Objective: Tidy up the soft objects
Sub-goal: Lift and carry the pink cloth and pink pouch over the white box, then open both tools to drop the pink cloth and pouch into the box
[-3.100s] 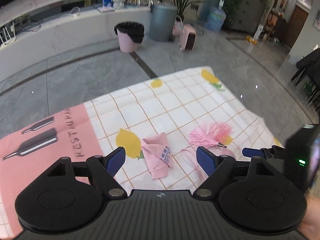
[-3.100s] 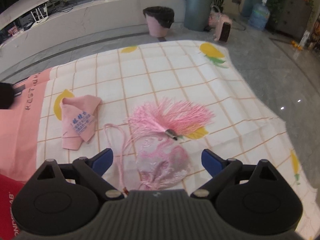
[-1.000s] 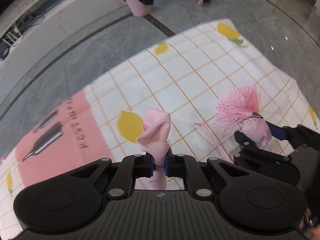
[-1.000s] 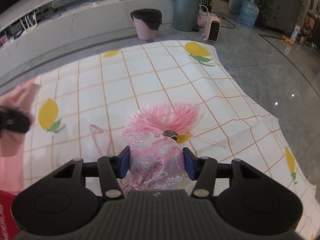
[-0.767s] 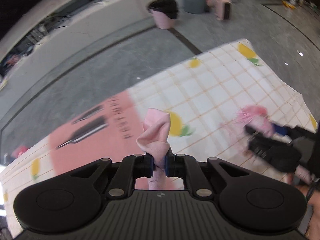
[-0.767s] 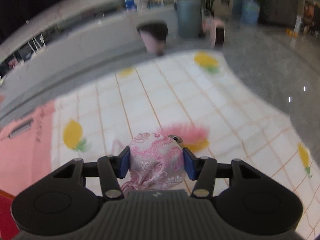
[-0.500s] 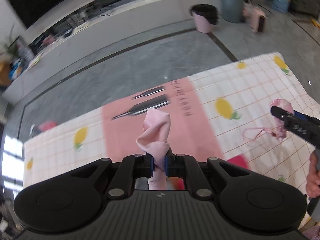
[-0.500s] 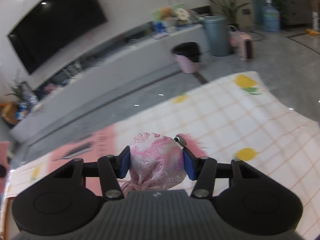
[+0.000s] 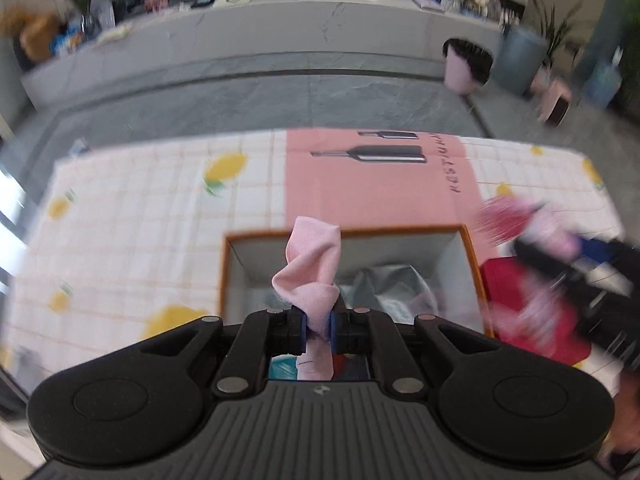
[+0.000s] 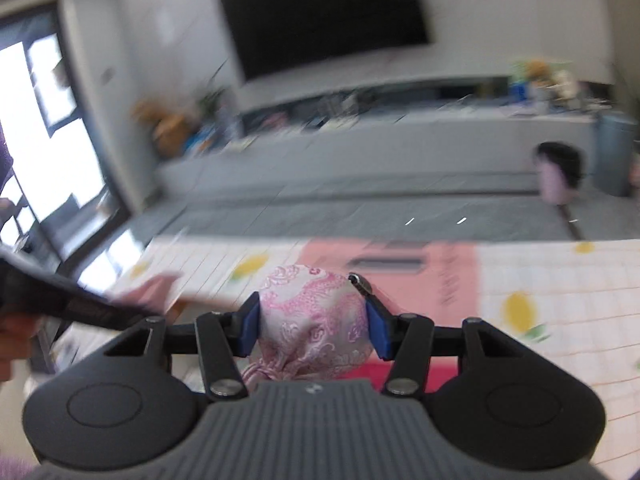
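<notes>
Pink cloth [image 9: 310,270] pinched upright in the left gripper [image 9: 319,330] hangs directly over the orange-rimmed box [image 9: 472,256], nearer than the right gripper [image 10: 313,322] clamping its brocade pouch [image 10: 314,312] beside the box's right edge

Bright daylight, motion blur, fisheye warp

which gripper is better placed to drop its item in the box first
Left. The left gripper holds the pink cloth right over the open box; the right gripper with the embroidered pouch sits off to the box's side.
</notes>
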A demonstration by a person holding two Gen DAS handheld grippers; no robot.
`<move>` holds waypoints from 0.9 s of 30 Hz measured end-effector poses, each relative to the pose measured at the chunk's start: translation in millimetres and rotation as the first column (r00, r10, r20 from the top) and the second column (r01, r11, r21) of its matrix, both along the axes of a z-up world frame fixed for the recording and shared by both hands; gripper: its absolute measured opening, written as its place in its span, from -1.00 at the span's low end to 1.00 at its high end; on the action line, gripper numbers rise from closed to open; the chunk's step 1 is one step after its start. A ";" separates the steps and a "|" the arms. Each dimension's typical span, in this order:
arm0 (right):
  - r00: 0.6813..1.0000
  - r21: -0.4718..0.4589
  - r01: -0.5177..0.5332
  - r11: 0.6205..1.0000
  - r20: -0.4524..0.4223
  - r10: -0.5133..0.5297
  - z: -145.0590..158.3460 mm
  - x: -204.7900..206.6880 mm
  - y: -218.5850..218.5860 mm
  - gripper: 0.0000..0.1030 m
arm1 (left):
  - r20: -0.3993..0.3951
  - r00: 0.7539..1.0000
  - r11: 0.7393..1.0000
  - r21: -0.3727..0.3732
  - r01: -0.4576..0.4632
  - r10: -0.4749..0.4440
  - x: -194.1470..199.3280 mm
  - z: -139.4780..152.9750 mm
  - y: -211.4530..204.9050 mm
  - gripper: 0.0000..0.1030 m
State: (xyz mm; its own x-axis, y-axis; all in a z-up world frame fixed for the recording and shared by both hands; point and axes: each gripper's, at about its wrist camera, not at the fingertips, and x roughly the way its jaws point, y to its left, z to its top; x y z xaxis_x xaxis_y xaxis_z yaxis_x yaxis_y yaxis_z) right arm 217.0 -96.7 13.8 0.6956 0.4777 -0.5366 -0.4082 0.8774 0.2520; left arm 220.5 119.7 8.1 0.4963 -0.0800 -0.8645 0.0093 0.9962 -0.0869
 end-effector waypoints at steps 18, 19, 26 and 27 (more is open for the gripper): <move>0.996 -0.279 -0.093 0.956 -0.032 0.087 -57.1 1.0 69.5 0.04 | 0.026 0.996 0.997 -0.003 -0.082 0.082 10.1 -93.3 11.3 -0.24; 0.996 -0.282 -0.094 0.955 -0.035 0.088 -58.7 1.9 70.0 0.04 | 0.040 0.996 0.996 -0.013 -0.083 0.083 9.5 -93.1 11.5 -0.10; 0.997 -0.293 -0.081 0.953 -0.040 0.073 -60.6 4.4 66.4 0.04 | 0.032 0.998 0.998 -0.002 -0.060 0.060 9.0 -89.1 4.6 0.20; 0.996 -0.290 -0.083 0.953 -0.039 0.075 -60.0 3.7 65.9 0.04 | 0.024 0.998 0.998 0.005 -0.064 0.064 8.3 -87.2 4.2 0.18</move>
